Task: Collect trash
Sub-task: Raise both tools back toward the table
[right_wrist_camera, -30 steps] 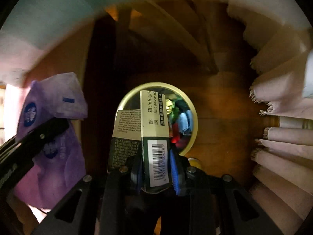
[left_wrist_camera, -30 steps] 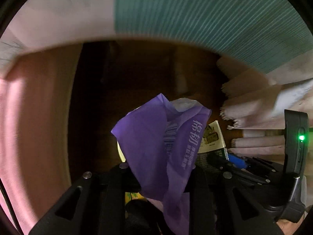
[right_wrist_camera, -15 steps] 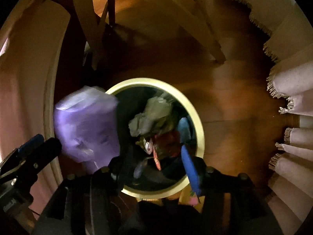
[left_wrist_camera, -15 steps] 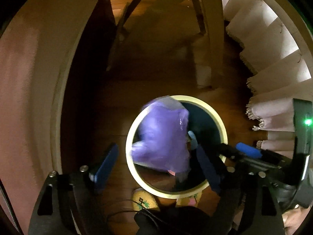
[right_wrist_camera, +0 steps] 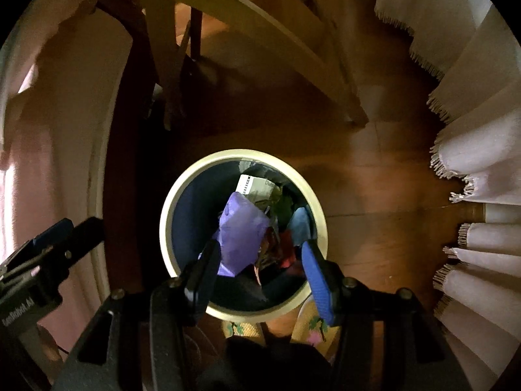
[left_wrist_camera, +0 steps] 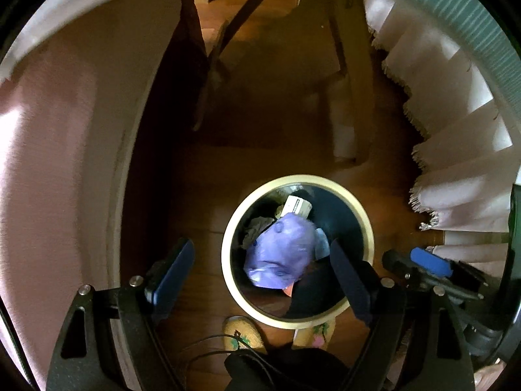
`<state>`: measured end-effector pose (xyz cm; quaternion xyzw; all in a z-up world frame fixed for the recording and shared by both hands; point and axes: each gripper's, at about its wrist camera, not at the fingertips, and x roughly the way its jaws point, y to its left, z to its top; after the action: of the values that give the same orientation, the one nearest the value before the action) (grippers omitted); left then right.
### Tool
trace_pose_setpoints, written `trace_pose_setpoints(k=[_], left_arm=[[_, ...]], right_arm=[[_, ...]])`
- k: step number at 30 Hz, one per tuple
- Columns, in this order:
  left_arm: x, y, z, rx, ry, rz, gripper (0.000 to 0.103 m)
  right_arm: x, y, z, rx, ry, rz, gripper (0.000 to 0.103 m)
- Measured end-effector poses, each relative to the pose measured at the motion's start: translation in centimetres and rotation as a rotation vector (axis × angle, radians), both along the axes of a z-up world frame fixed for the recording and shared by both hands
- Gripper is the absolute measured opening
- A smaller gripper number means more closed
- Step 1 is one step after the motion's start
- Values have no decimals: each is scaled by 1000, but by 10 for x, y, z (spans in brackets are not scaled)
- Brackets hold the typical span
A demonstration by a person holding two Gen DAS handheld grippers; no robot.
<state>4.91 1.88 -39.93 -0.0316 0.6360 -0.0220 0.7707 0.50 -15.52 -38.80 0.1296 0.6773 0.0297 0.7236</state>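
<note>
Purple plastic bag [left_wrist_camera: 280, 255] lies inside the round bin [left_wrist_camera: 228, 228], a small carton [left_wrist_camera: 296, 205] at its 12 o'clock. Left gripper [left_wrist_camera: 260, 277] and right gripper [right_wrist_camera: 260, 273]: both spread wide, empty. Right view alone shows red scraps [right_wrist_camera: 286, 251]; the bin's depths are dark.

A crumpled purple bag [left_wrist_camera: 280, 254] lies atop a white carton [left_wrist_camera: 297, 206], apparently loose, inside the cream-rimmed bin [left_wrist_camera: 228, 244].
</note>
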Motion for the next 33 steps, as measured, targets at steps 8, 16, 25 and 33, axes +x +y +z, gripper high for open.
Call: trace_pose_setpoints(k=[8,16,25,33], left_arm=[[1,8,97,-16,-44,6,84],[4,15,226,-37,-134,-32,84],[3,24,342,-70,-258,-76,84],[3,37,410,-83,-352,-112,84]], right_arm=[[-7,5,86,26,-43,-17,52],[-7,13,215,14,-150,-8,52],[-9,20,336,-7,-292,-5,52],[-7,27,411,-62,-419,4,52]])
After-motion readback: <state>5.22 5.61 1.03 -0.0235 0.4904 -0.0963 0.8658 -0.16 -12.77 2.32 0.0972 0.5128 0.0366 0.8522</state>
